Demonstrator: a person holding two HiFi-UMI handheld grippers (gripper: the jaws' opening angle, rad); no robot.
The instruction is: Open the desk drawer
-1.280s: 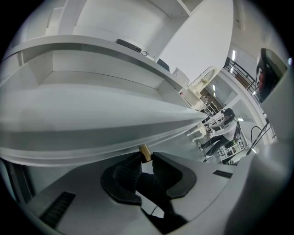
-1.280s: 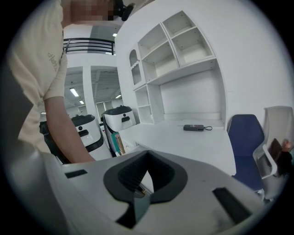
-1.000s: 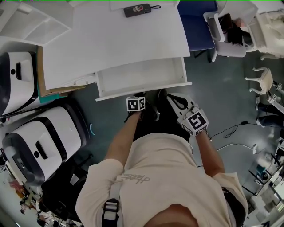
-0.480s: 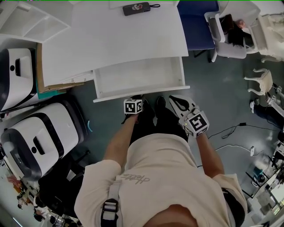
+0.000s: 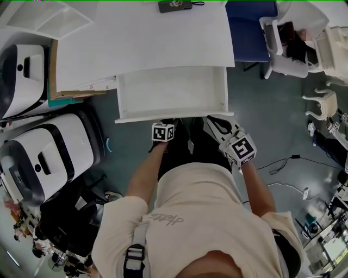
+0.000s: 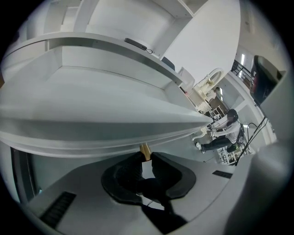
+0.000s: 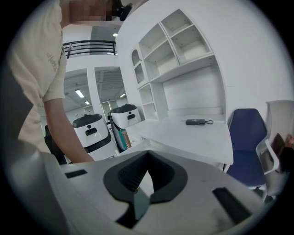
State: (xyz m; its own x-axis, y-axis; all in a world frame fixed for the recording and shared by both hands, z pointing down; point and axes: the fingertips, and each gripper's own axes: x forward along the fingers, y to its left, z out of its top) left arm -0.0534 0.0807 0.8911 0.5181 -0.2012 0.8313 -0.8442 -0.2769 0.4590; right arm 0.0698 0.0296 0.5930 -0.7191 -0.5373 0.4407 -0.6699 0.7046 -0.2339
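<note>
The white desk has its drawer pulled out toward me, and nothing lies inside. My left gripper sits at the middle of the drawer front. In the left gripper view the left gripper is shut on a small tan knob under the drawer front. My right gripper hovers just off the drawer's right front corner, touching nothing. In the right gripper view the tips of the right gripper meet with nothing between them.
Two white machines stand left of the desk, with a cardboard sheet beside it. A blue chair and a white chair stand at right. A black device lies at the desk's back. Cables trail on the floor.
The drawer has slid further out of the desk toward me, drawn by the left gripper on its knob. The right gripper has stayed near the drawer's right corner.
</note>
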